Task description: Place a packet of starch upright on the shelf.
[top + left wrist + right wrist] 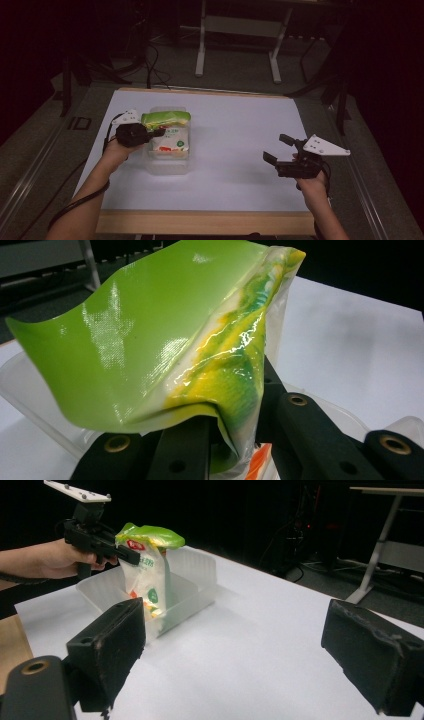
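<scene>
1. Snack bag with the green top is what everything turns on. From the high view it stands in the clear plastic bin on the left of the white table. The left gripper reaches in from the bin's left side and pinches the bag near its top. The right gripper hangs well apart over bare table on the right, jaws spread, holding nothing.

2. Left gripper view: the bag's glossy green top bulges just above the black jaws, which are pressed together on the crumpled film at its lower edge. The bin's translucent rim shows beneath.

3. Right gripper view: its own two jaws stand wide apart with empty table between them. Farther off, the left gripper pinches the upright bag inside the bin, and the bag's lower part sits below the rim.

4. My guess is the bag is going in or coming out. Either way, moving it straight up or down should keep the film off the bin wall.
</scene>
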Motion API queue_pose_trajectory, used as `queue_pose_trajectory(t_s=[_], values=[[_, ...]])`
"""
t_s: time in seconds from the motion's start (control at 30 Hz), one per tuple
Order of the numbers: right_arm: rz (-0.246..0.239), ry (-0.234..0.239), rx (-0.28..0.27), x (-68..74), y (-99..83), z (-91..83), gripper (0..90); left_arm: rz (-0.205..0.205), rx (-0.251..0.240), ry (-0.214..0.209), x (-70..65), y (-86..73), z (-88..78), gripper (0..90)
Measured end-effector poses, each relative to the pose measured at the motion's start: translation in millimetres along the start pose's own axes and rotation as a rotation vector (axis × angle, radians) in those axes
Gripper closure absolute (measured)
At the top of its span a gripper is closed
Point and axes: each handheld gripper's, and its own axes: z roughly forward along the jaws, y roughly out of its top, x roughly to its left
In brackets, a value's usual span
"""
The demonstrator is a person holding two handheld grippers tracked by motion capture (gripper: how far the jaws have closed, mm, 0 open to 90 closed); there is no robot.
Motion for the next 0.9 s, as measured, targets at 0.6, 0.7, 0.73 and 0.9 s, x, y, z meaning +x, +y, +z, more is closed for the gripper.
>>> queue_pose_trajectory(t_s=[0.6,0.7,0.73,0.9], values=[[0.01,-0.002,0.014,-0.8,-5.3,-3.1,10.5,-0.12,-0.061,-0.01,-4.6,2.4,-8.4,31.0],[0.013,0.0,0.012,-1.1,-5.6,-3.6,10.5,-0.078,-0.068,0.073,-8.3,3.9,-10.8,12.3],[0.014,-0.001,0.014,-1.1,-5.7,-3.5,10.5,-0.077,-0.077,0.088,-8.1,4.6,-12.9,7.8],[0.013,0.002,0.018,-0.2,-6.4,-2.9,10.5,-0.102,-0.087,0.156,-7.5,6.1,-24.6,0.2]])
